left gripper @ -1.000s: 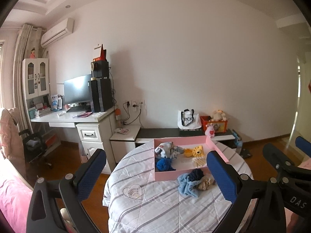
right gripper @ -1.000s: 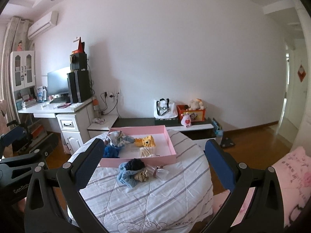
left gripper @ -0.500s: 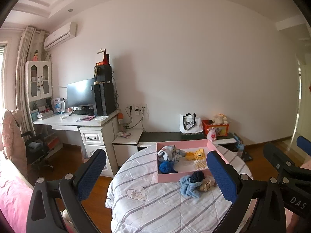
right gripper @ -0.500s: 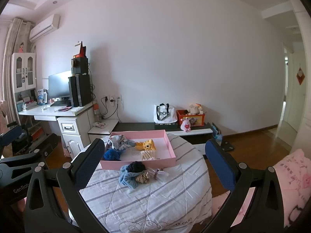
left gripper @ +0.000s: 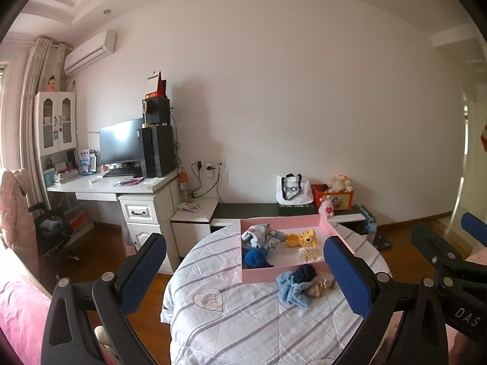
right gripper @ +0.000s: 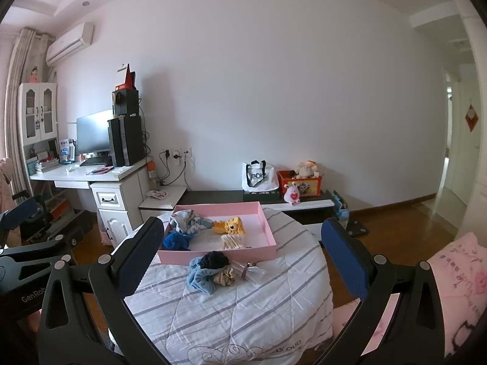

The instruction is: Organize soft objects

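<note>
A pink tray (left gripper: 284, 274) (right gripper: 219, 256) sits on a round table with a striped quilt (left gripper: 243, 310) (right gripper: 231, 307). In the tray lie a grey-white cloth (left gripper: 261, 234) (right gripper: 187, 219), a dark blue soft ball (left gripper: 255, 257) (right gripper: 176, 240), a yellow plush toy (left gripper: 304, 238) (right gripper: 231, 225) and a cream bundle (left gripper: 310, 254) (right gripper: 232, 241). In front of the tray lies a pile of light blue, navy and beige scrunchies (left gripper: 299, 284) (right gripper: 210, 272). My left gripper (left gripper: 245, 276) and right gripper (right gripper: 243, 258) are both open and empty, held back from the table.
A white desk (left gripper: 115, 184) with monitor and speakers stands at the left. A low dark bench (left gripper: 274, 210) with a tote bag and red toy box runs along the back wall. A pink pillow (right gripper: 456, 270) lies at the right. Wooden floor surrounds the table.
Both views have tilted upward slightly and pulled back a little, so the table sits lower in frame. Nothing on the table has moved. Both grippers stay open.
</note>
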`<state>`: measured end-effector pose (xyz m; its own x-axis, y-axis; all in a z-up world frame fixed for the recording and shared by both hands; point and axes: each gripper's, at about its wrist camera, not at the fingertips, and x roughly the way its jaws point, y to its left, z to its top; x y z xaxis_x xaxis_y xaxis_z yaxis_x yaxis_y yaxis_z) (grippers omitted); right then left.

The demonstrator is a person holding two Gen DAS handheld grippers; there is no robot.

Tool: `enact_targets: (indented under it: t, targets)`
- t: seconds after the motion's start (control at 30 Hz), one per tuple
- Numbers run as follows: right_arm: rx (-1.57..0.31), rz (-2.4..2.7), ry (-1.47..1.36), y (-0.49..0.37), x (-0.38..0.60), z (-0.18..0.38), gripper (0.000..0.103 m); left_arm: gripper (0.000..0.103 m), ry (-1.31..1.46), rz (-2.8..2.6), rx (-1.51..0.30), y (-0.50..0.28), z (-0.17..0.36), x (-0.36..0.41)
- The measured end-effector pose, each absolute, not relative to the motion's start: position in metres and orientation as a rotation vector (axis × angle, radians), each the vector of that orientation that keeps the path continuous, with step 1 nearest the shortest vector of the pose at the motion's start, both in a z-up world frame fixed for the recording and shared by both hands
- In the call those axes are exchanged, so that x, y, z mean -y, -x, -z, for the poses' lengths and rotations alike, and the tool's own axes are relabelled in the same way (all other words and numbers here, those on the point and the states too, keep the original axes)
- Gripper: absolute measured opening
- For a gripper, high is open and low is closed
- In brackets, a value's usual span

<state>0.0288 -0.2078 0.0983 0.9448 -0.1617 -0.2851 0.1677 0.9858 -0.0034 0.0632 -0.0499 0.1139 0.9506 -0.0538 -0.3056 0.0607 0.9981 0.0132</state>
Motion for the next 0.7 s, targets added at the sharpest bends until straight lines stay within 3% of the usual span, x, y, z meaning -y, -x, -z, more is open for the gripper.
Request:
enact_targets:
  t: [0.7]
  targets:
    - [-0.343, 0.166, -0.044, -0.045, 0.22, -0.084, 0.103, 0.102, -0.035, 0.072, -0.362, -0.082, -0.105, 0.059]
